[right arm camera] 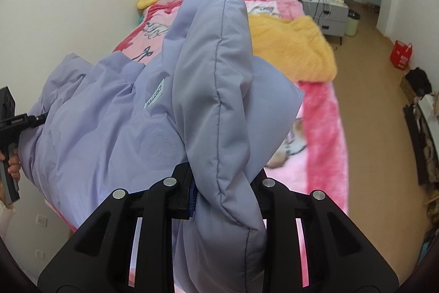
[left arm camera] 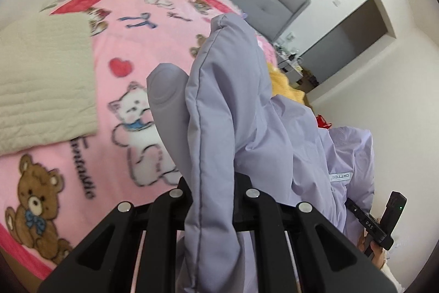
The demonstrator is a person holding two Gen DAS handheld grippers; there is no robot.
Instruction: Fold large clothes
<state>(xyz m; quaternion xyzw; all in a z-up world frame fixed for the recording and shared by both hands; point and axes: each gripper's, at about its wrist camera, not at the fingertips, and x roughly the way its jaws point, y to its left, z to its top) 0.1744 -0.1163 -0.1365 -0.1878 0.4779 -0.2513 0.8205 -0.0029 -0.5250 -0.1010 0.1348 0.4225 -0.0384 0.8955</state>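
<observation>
Lilac padded jacket (left arm camera: 219, 106) hung above the pink blanket (left arm camera: 109, 67) on the bed, its edge clamped in the left tongs (left arm camera: 203, 128). From the right wrist, the right tongs (right arm camera: 219, 169) likewise gripped the jacket's (right arm camera: 214, 89) stitched edge.

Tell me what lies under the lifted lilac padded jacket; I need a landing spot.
Under the lilac padded jacket lies the pink cartoon-print fleece blanket; whatever sits directly beneath its bulk is covered.

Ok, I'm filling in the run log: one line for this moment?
stage: lifting | left gripper: shut on lilac padded jacket | right gripper: shut on jacket | below: pink cartoon-print blanket
</observation>
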